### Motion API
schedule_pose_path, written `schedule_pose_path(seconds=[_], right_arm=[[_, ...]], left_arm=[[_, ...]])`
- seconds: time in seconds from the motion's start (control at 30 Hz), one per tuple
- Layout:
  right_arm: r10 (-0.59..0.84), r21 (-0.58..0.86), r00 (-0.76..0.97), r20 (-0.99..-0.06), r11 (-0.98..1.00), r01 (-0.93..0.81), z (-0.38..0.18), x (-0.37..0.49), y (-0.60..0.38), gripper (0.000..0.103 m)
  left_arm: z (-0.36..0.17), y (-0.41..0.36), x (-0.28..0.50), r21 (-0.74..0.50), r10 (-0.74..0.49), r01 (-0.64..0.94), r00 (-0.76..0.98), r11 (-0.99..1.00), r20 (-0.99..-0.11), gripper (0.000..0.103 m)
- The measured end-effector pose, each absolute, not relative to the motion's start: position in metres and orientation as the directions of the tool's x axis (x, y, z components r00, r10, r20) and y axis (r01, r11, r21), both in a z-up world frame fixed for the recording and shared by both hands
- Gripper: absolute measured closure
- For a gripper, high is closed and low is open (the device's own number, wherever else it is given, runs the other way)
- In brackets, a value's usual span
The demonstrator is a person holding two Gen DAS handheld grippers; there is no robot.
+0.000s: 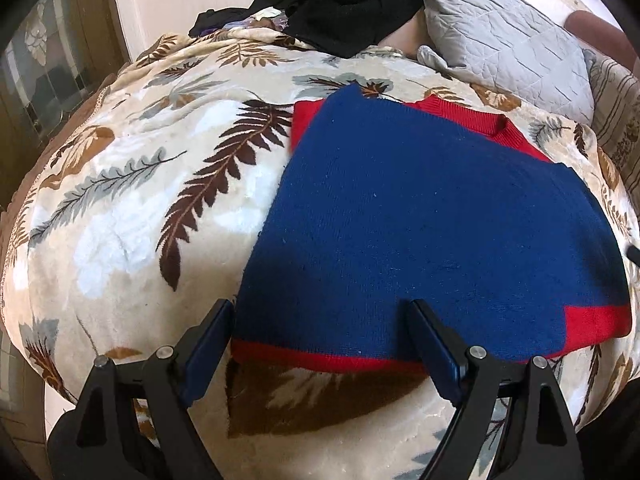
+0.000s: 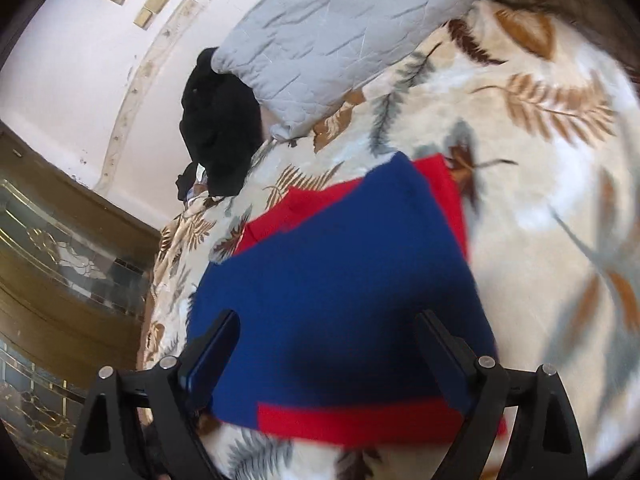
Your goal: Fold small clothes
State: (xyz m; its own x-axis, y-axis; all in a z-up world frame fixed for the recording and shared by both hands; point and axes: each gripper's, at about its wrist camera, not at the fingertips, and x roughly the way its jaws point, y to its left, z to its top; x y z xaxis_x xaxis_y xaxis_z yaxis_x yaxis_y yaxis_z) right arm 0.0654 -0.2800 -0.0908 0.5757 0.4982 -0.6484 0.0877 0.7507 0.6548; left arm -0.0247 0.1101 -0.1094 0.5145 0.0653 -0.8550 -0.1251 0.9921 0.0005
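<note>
A small blue knit sweater with red collar and red hem lies partly folded on the leaf-patterned blanket. My left gripper hovers open over its near left corner. One finger stands just off the left edge and the other above the red hem band. In the right wrist view the same sweater fills the middle. My right gripper is open above its near end, both fingers over the blue cloth just behind the red hem. Nothing is pinched between either pair of pads.
A heap of black clothes and a grey quilted pillow lie at the head of the bed. The same black heap and pillow show in the right wrist view. A wooden cabinet with glass panes stands beside the bed.
</note>
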Motion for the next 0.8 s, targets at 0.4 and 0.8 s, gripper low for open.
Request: schedule_pose_path(seconds=[0.4,0.8], right_arm=[[0.517,0.679,0.569,-0.640,0.727,0.102,-0.096,-0.008,-0.287,0.012],[0.516,0.790,0.629,-0.582,0.543,0.285,-0.149,-0.023,-0.310,0.012]], left_arm=[[-0.068,0.114,-0.039,-0.040,0.055,-0.143,0.601,0.989,-0.797,0.015],[-0.093,0.044,0.002,-0.020,0.007,-0.042,0.568,0.999,-0.823,0.015]])
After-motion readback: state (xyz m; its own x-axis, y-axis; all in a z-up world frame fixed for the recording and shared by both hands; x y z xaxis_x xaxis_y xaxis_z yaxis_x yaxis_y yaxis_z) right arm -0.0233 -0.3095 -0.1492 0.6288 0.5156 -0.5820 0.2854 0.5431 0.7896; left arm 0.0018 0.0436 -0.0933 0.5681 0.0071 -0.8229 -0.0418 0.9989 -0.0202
